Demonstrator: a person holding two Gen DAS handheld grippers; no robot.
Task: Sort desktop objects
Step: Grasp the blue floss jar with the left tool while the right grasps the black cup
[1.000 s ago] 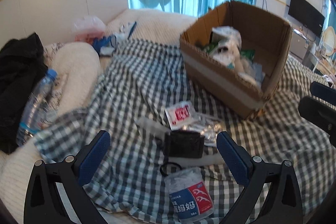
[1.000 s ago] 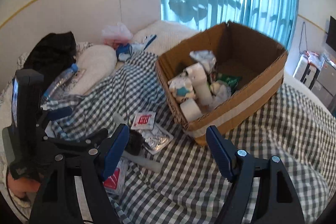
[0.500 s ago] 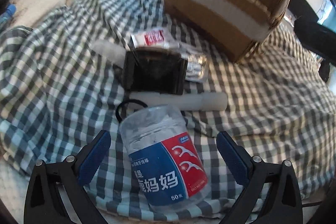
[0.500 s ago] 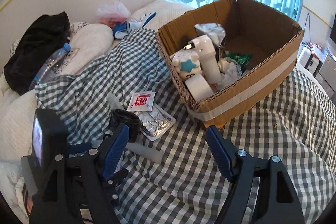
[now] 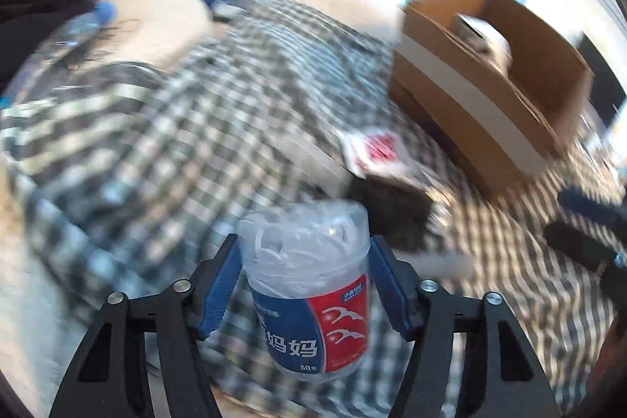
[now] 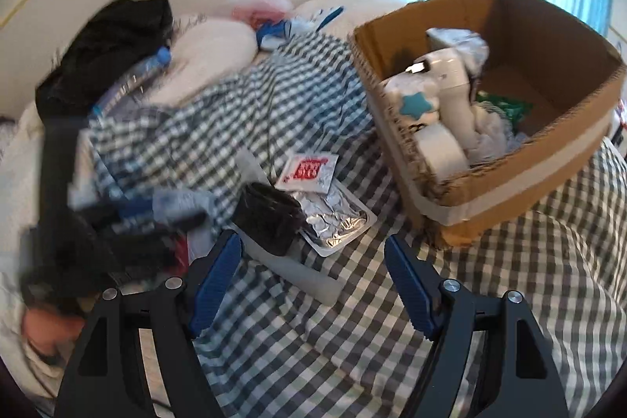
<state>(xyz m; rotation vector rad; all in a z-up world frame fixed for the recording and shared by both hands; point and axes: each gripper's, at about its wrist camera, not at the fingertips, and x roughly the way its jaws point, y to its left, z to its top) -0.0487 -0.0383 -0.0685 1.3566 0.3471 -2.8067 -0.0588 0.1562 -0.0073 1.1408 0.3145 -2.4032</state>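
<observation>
The left claw (image 5: 303,277) has just been closing, and now its two blue pads (image 5: 217,294) sit on both sides of a clear tub of floss picks (image 5: 307,294). The pads press against the tub's sides, so the claw is pinching it. The tub has a blue and red label and white picks packed inside. It sits between the fingers, above the checked blanket (image 5: 164,151).

Just behind the tub lies a black case (image 5: 395,206). A red and white packet (image 5: 374,149) lies a bit farther back. Beyond that stands a cardboard box (image 5: 470,104) with a white band of tape along its side. This view is blurry, so small things are hard to make out.

The right claw (image 6: 313,285) is spread wide with nothing between its blue pads. It hangs over the same checked blanket. In front of it is the black case, next to a silver foil pack (image 6: 335,216), with the red and white packet lying on the pack's far end. A long white tube (image 6: 309,275) lies near the left pad. The open box is to the right, with a white bottle (image 6: 450,77) and other white things inside. Far off on the left are a water bottle (image 6: 133,81) and a heap of black clothes (image 6: 109,42).
</observation>
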